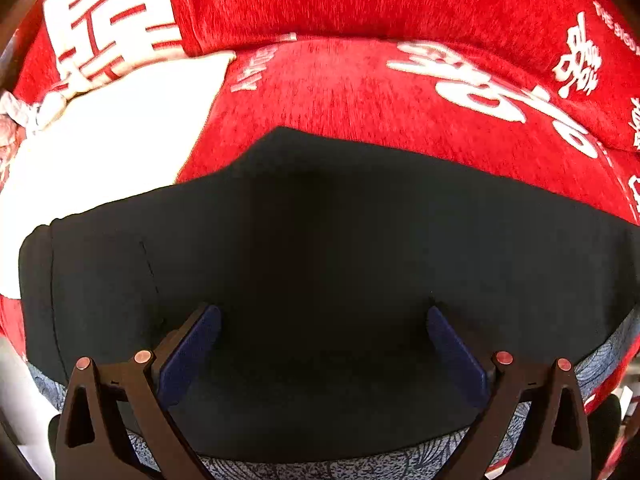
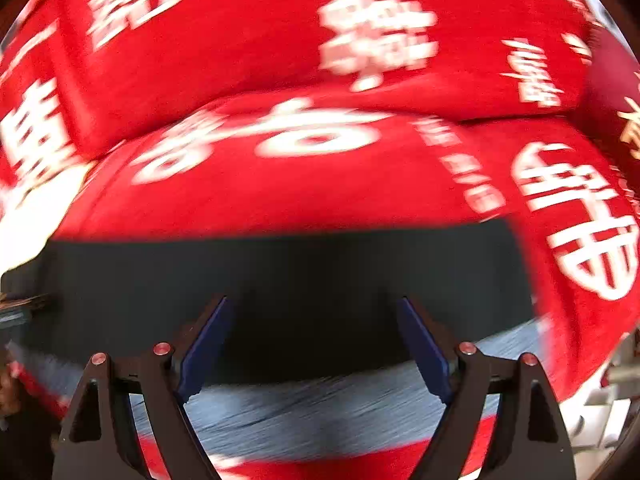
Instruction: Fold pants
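Black pants (image 1: 320, 240) lie flat on a grey patterned mat (image 1: 360, 468) over the red printed cover (image 1: 340, 88). Left tool (image 1: 324, 320) and right tool (image 2: 314, 316) hover above, both released, fingers spread.

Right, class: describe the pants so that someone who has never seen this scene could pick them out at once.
Start from the red sofa cover printed with big white characters. On its seat, over a grey-blue patterned cloth, lie the pants, a flat dark slab directly ahead of both open claws. They are the only plain, near-black item; everything around them is red, white or patterned.
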